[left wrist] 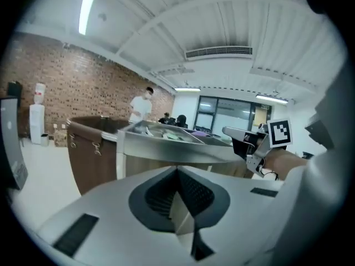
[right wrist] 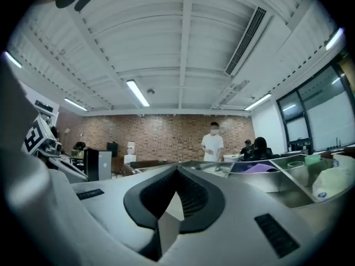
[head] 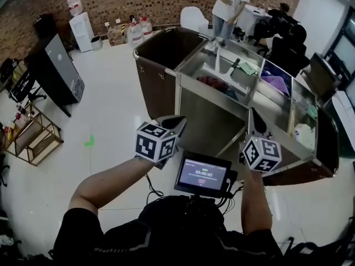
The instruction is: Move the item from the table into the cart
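A steel table with several open compartments stands ahead of me. In them lie a dark red cloth, a green item, a purple cloth and a white bottle. The brown cart stands against the table's far left end, its tub looking empty. My left gripper is shut and holds nothing, short of the table's near left corner. My right gripper is shut and empty too, over the table's near edge. In the left gripper view the jaws meet with nothing between them, as do those in the right gripper view.
A small monitor hangs at my chest between the arms. A person in a white shirt stands beyond the table. A dark cabinet and a wooden rack stand at the left on the white floor. A water dispenser is by the brick wall.
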`<state>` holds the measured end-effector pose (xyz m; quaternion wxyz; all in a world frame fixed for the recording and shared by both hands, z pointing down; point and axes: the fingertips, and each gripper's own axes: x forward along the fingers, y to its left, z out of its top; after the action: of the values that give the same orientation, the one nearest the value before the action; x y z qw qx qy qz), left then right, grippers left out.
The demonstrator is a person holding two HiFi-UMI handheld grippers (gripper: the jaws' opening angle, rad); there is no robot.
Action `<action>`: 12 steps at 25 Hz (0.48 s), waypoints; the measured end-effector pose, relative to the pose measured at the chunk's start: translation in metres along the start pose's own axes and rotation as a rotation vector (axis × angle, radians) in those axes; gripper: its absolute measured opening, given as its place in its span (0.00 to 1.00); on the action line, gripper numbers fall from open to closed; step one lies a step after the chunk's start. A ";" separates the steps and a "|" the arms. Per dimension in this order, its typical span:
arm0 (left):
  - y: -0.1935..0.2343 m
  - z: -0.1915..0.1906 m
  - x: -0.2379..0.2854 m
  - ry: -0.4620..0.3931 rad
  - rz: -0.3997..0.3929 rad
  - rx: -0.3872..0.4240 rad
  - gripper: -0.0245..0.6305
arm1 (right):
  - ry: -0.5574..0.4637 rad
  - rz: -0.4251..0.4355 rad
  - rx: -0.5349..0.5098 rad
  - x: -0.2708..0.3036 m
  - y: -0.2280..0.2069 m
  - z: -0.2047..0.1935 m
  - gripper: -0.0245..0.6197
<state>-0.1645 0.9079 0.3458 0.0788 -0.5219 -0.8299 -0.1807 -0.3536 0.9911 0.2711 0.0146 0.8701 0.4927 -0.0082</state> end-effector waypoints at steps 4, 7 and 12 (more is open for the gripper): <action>0.050 0.025 -0.055 -0.179 0.162 0.027 0.04 | -0.008 0.141 0.004 0.035 0.060 0.002 0.05; 0.082 0.043 -0.107 -0.318 0.321 0.049 0.04 | -0.017 0.276 0.005 0.064 0.105 0.009 0.05; 0.113 0.044 -0.209 -0.463 0.638 0.038 0.04 | -0.034 0.519 -0.023 0.104 0.187 0.018 0.05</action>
<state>0.0314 0.7936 0.2632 -0.0485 -0.7789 -0.6252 -0.0094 -0.1401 0.9835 0.2533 0.0345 0.9668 0.2528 -0.0131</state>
